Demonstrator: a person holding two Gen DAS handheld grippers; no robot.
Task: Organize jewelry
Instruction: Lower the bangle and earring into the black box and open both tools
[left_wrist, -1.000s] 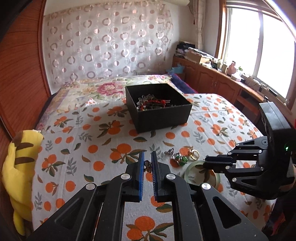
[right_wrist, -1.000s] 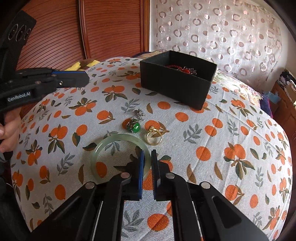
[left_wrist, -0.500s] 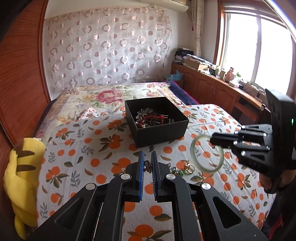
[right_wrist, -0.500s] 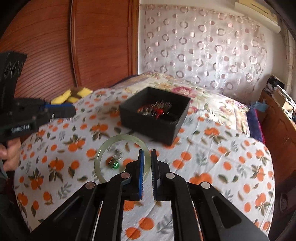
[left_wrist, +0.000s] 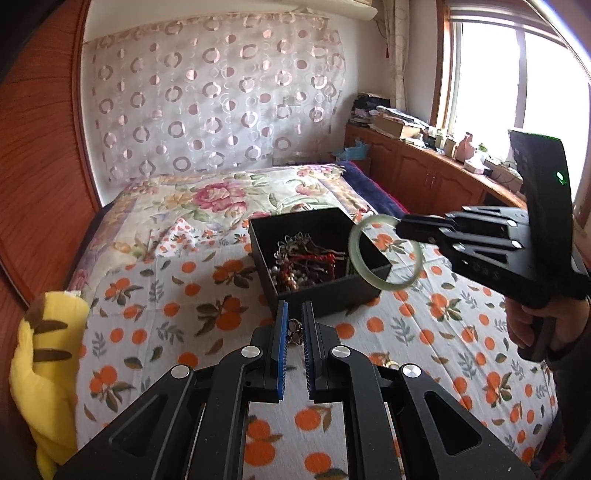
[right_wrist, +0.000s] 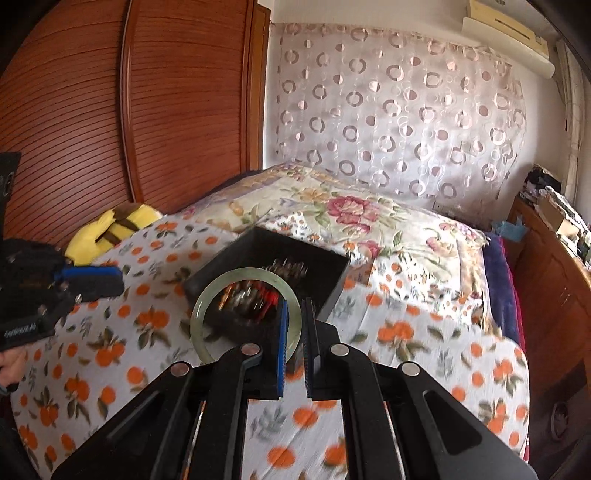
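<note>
- Right gripper (right_wrist: 293, 314): its jaws are clamped on the rim of a pale green bangle (right_wrist: 207, 295). In the left wrist view this gripper (left_wrist: 400, 227) reaches in from the right, and the bangle (left_wrist: 384, 253) hangs in the air over the right-hand corner of the black box (left_wrist: 325, 295), clear of the bedspread.
- Left gripper (left_wrist: 293, 317): the two jaws are pressed onto a small piece of jewelry (left_wrist: 294, 328), brownish and metallic; its exact kind is too small to tell. The gripper is raised above the bed, near the front wall of the box. In the right wrist view it (right_wrist: 110, 277) appears at the far left, with part of the person's hand (right_wrist: 11, 363) below it.
- Black box (right_wrist: 332, 291): an open, square box that rests on the orange-print bedspread (left_wrist: 166, 332); inside lies a tangle of jewelry (left_wrist: 303, 262) with red cords, silver chains and beads.
- Right hand (left_wrist: 532, 325): it grips the handle of the right gripper at the right edge of the left wrist view.
- Surroundings: a yellow plush toy (left_wrist: 40, 354) lies at the left edge of the bed; a floral quilt (left_wrist: 221, 199) covers the far end; a curtain with ring patterns (left_wrist: 207, 96) hangs behind.
</note>
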